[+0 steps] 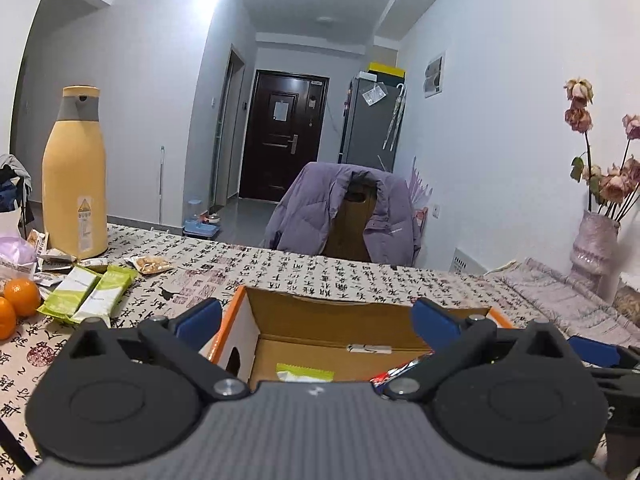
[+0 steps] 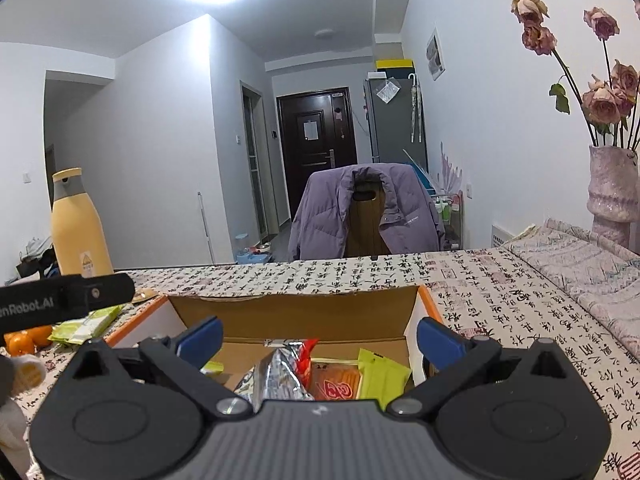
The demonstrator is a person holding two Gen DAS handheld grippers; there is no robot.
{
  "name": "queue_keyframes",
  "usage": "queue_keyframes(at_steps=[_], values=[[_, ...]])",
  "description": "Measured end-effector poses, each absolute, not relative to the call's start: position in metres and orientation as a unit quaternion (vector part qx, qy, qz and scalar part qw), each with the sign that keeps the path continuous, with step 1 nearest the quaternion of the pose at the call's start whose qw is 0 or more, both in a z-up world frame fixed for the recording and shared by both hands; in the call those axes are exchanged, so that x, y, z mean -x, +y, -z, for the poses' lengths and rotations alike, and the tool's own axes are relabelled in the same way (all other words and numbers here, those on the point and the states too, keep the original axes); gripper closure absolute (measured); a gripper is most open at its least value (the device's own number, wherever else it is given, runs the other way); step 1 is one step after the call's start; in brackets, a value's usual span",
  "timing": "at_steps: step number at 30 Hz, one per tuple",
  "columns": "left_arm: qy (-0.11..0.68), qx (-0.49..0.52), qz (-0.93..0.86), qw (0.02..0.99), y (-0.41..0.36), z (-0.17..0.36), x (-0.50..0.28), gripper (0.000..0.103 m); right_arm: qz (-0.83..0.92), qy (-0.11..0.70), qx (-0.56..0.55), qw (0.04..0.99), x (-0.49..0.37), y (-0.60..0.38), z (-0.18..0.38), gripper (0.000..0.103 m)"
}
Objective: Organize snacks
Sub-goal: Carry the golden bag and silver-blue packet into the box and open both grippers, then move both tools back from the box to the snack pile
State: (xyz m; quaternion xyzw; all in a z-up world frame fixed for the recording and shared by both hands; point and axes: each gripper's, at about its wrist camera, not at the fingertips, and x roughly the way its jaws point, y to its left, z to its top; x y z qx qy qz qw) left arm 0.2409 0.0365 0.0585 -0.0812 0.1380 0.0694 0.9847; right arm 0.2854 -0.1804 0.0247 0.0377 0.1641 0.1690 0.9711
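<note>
An open cardboard box with orange rims (image 1: 320, 320) (image 2: 296, 308) stands on the patterned tablecloth. My left gripper (image 1: 316, 320) is open and empty above the box's near left part. My right gripper (image 2: 318, 338) is open and empty above the box's near right part. Inside lie a green packet (image 1: 305, 373) (image 2: 380, 376), a red-orange packet (image 2: 334, 386) and a silver foil bag (image 2: 280, 372). Two green snack bars (image 1: 90, 294) and a nut packet (image 1: 151, 265) lie on the table left of the box, also showing in the right wrist view (image 2: 86, 326).
A tall yellow thermos (image 1: 76, 176) (image 2: 78, 224) stands at the far left with small wrappers at its base. Oranges (image 1: 18, 300) (image 2: 26, 340) lie at the left edge. A chair with a purple jacket (image 1: 344, 216) faces the far side. A vase of dried roses (image 2: 614, 184) stands right.
</note>
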Motion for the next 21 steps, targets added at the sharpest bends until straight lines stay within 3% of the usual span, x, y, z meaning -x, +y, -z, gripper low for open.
queue_keyframes(at_steps=[10, 21], values=[[0.129, 0.075, -0.071, 0.986, 0.033, -0.085, -0.213, 0.0, -0.177, 0.135, -0.027, 0.975, -0.253, -0.185, -0.06, 0.0], [0.129, 0.059, -0.073, 0.987, 0.023, -0.087, -0.155, 0.0, -0.182, 0.13, -0.017, 0.974, -0.191, -0.195, -0.063, 0.0]])
